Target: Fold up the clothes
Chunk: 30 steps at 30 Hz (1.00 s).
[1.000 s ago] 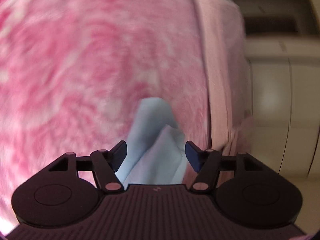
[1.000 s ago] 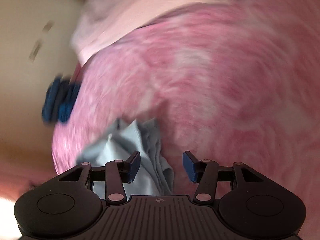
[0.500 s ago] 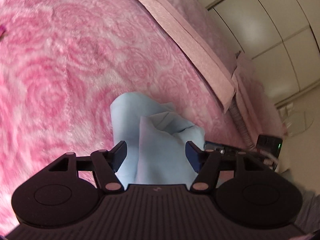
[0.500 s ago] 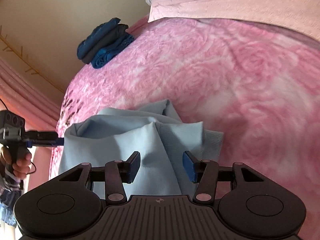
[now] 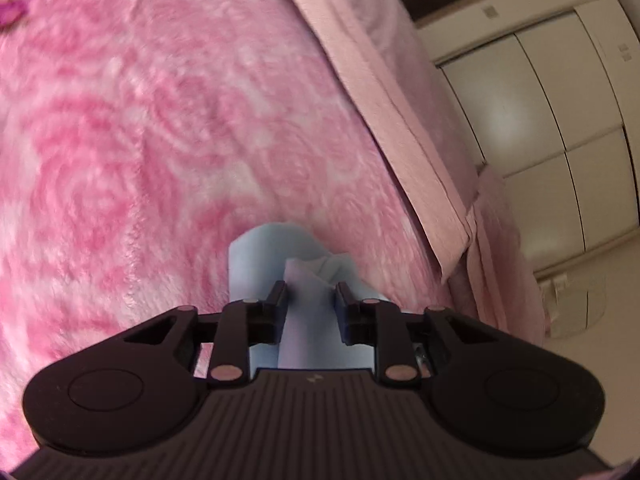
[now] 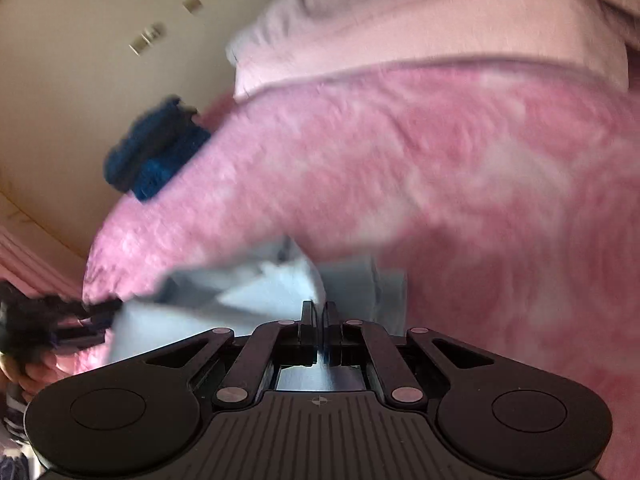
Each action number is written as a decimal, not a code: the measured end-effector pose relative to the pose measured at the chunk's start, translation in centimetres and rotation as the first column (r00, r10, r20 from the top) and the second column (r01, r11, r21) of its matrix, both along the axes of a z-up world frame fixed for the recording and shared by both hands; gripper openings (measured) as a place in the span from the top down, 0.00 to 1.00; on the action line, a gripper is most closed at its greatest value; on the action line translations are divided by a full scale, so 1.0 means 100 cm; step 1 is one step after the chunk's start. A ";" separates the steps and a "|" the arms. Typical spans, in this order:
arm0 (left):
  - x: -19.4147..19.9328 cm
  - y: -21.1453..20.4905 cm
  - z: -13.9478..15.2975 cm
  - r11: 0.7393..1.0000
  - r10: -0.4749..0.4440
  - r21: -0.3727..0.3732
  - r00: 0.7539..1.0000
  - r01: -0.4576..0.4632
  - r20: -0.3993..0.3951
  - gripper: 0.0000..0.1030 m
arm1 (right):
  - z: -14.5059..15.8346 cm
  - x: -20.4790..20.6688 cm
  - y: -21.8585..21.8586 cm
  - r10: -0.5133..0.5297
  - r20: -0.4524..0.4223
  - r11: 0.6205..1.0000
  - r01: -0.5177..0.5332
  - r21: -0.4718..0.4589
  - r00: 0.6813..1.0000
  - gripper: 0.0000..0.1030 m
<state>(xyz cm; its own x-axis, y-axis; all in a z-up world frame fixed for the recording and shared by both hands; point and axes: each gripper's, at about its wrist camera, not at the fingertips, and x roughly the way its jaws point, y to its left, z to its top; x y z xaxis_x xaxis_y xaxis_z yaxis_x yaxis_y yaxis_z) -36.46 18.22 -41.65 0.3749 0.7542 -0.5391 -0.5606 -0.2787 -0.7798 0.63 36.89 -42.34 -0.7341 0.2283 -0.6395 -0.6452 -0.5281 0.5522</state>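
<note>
A light blue garment lies bunched on a pink rose-patterned blanket. My left gripper has its fingers drawn in against a raised fold of this garment, which fills the gap between them. In the right wrist view the same garment spreads to the left, blurred by motion. The right gripper is shut on its near edge, with only a thin strip of cloth between the fingers. The left gripper shows as a dark blur at the garment's far left corner.
Dark blue folded clothes are stacked at the blanket's far edge near the wall. A pale pink sheet and pillow border the blanket. White cupboard doors stand beyond the bed's edge. A person's hand holds the left gripper.
Both grippers have closed from wide open onto the light blue garment. Both cameras have dropped closer to the blanket, and the right view is now blurred.
</note>
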 end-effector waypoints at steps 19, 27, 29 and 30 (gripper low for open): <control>0.004 0.044 0.026 0.987 -0.101 0.090 0.955 0.131 -0.278 0.91 | 0.027 -0.012 0.001 -0.118 -0.084 0.987 0.126 0.102 0.989 1.00; 0.000 0.045 -0.005 0.999 -0.035 -0.039 0.971 0.027 -0.234 0.84 | 0.008 -0.034 0.015 -0.082 0.038 0.997 0.082 0.011 0.996 0.95; -0.002 0.034 0.004 0.999 0.008 -0.031 0.976 -0.016 -0.217 0.73 | 0.009 -0.034 0.016 -0.079 0.060 0.997 0.079 0.002 0.995 0.59; -0.003 0.026 0.009 0.999 0.026 -0.032 0.978 -0.034 -0.209 0.68 | 0.015 -0.028 0.013 -0.089 0.054 0.996 0.088 0.016 0.995 0.53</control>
<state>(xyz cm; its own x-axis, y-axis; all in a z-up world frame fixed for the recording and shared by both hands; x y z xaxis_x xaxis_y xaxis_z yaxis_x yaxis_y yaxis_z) -36.80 20.86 -40.75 0.2293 0.7425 -0.6293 -0.7006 -0.3230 -0.6363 -2.18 38.14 -40.85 -0.6747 0.3001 -0.6743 -0.7187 -0.4749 0.5078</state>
